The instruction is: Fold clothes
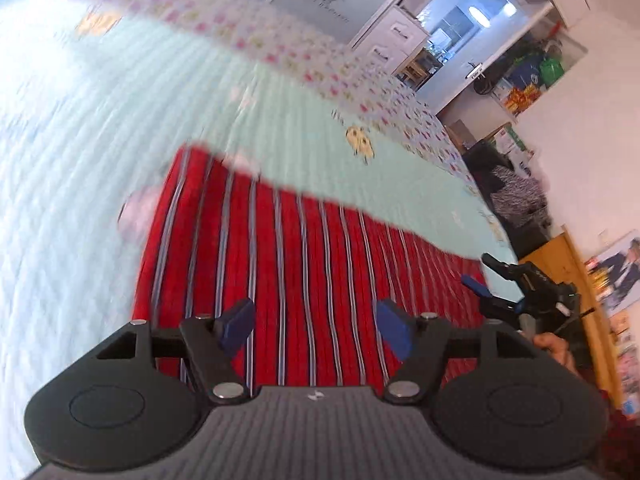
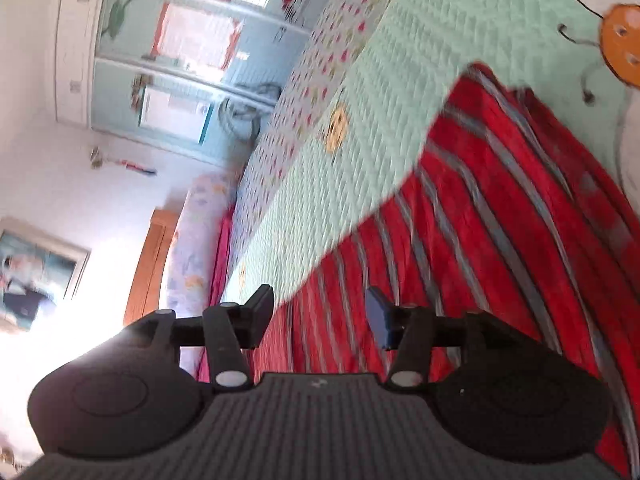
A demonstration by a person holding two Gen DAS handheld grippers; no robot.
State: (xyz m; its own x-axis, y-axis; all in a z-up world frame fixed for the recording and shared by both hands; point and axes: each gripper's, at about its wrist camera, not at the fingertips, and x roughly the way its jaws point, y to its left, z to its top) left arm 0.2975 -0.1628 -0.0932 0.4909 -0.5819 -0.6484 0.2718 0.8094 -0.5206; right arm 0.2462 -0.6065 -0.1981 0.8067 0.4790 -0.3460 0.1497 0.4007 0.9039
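Note:
A red garment with grey-blue stripes [image 1: 304,264] lies flat on a pale green quilted bed cover [image 1: 168,96]. My left gripper [image 1: 316,330] is open and empty, hovering just above the garment's near edge. My right gripper [image 1: 486,290] shows at the right of the left wrist view, held by a hand, open over the garment's right end. In the right wrist view the same garment [image 2: 480,216] stretches away to the right, and my right gripper [image 2: 320,320] is open and empty above its near edge. Both views are blurred by motion.
The bed cover [image 2: 384,128] has a patterned border [image 1: 320,64] and cartoon prints. Beyond the bed are a wooden bedside unit [image 1: 560,264], a dark pile of things [image 1: 512,184], cabinets, a doorway [image 1: 460,28] and a window [image 2: 188,52].

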